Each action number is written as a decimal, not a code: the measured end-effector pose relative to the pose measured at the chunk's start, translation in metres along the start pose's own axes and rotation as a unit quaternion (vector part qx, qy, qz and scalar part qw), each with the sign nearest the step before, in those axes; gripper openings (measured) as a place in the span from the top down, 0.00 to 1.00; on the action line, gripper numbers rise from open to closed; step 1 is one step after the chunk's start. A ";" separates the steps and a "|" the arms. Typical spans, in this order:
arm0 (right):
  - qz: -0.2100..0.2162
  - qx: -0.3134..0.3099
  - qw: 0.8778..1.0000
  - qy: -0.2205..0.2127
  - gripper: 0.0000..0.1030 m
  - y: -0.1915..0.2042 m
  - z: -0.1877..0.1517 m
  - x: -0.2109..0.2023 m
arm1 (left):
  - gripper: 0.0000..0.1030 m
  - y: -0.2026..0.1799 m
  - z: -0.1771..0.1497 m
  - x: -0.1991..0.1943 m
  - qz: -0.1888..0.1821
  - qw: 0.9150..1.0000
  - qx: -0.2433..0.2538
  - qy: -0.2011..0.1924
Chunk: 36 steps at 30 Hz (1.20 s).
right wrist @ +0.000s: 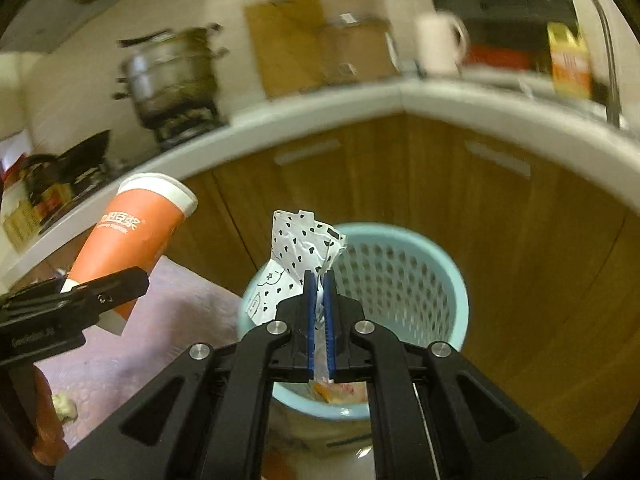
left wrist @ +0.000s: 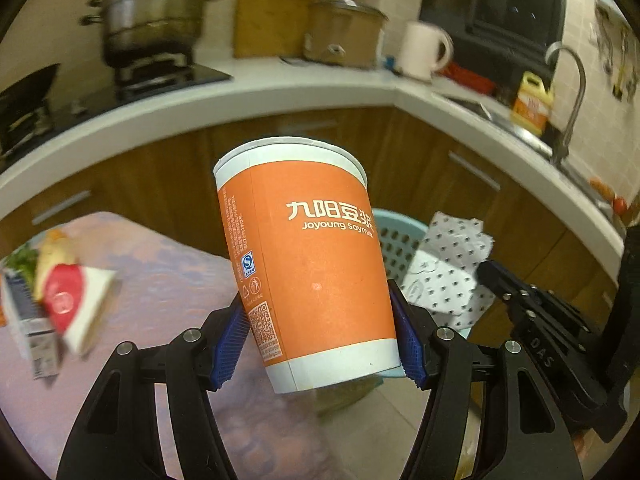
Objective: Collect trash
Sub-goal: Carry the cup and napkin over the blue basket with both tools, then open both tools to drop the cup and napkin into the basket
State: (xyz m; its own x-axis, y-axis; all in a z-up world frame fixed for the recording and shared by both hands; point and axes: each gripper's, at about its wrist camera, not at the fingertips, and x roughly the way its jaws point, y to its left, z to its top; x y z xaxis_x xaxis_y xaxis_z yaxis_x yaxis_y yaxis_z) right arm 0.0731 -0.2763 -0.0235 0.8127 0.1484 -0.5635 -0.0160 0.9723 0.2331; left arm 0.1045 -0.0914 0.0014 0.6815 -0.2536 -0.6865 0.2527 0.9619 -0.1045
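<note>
My left gripper [left wrist: 320, 336] is shut on an orange and white paper soymilk cup [left wrist: 312, 264], its blue pads pressing the cup's lower sides; the cup [right wrist: 136, 236] leans to the right. My right gripper [right wrist: 319, 304] is shut on a crumpled white wrapper with black spots [right wrist: 298, 252], which sticks up from between the pads. The same wrapper [left wrist: 444, 268] shows at the right in the left wrist view. A light blue perforated waste basket [right wrist: 400, 276] stands on the floor just behind and below the wrapper, with some trash in its bottom. Its rim [left wrist: 396, 220] peeks out behind the cup.
A table with a pink patterned cloth [left wrist: 160, 280] carries a red and white packet [left wrist: 72, 304] and food packs at its left. Wooden cabinets [right wrist: 500, 220] under a white counter curve behind the basket. On the counter are a steel pot [left wrist: 156, 8], a white kettle [left wrist: 424, 50] and a yellow bottle [left wrist: 532, 108].
</note>
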 end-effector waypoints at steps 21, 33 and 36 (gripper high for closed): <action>-0.044 0.044 0.996 0.071 0.49 -0.036 -0.023 0.039 | 0.30 -0.014 -0.010 0.049 -0.030 0.999 0.012 0.042; 0.048 -0.046 0.998 0.015 0.49 0.072 -0.008 -0.019 | 0.22 0.029 -0.012 -0.077 0.046 0.996 0.004 -0.075; 0.091 -0.065 0.994 0.018 0.49 0.109 -0.015 -0.023 | 0.21 0.058 -0.015 -0.106 0.085 0.992 -0.023 -0.093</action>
State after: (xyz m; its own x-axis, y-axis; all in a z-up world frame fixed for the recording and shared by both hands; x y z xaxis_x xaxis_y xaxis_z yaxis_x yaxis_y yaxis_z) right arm 0.0436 -0.1706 0.0031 0.7682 0.3282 -0.5497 -0.2384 0.9435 0.2302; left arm 0.0367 -0.0076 0.0576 0.8275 -0.0974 -0.5530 0.0948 0.9949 -0.0333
